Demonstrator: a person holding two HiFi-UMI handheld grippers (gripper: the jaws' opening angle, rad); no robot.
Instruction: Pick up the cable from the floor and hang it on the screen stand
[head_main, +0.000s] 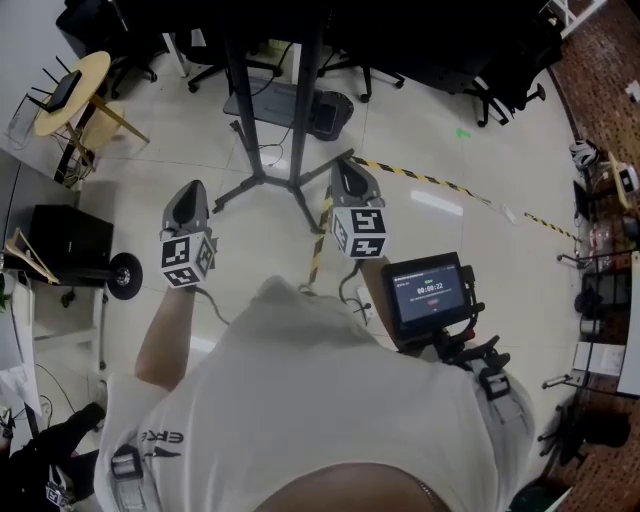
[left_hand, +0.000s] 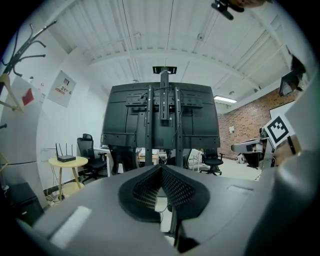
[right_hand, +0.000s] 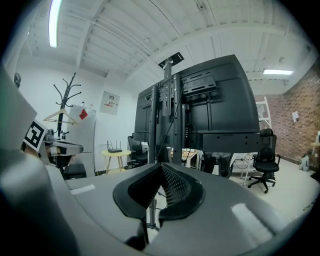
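Observation:
The screen stand (head_main: 265, 120) rises just ahead of me, its legs spread over the tiled floor. A thin dark cable (head_main: 270, 152) lies by its base. The left gripper view shows the black back of the screen (left_hand: 160, 117) on its twin posts, and so does the right gripper view (right_hand: 210, 105). My left gripper (head_main: 189, 192) is held left of the stand's legs and my right gripper (head_main: 346, 166) to their right, both well above the floor. Each one, left gripper (left_hand: 161, 169) and right gripper (right_hand: 161, 167), has its jaws shut with nothing between them.
Black-and-yellow tape (head_main: 420, 178) runs across the floor to the right. A round yellow table with a router (head_main: 70, 88) stands far left, a black box (head_main: 68, 240) and a wheel (head_main: 125, 275) nearer. Office chairs (head_main: 505, 85) line the back. A coat rack (right_hand: 67, 100) stands at left.

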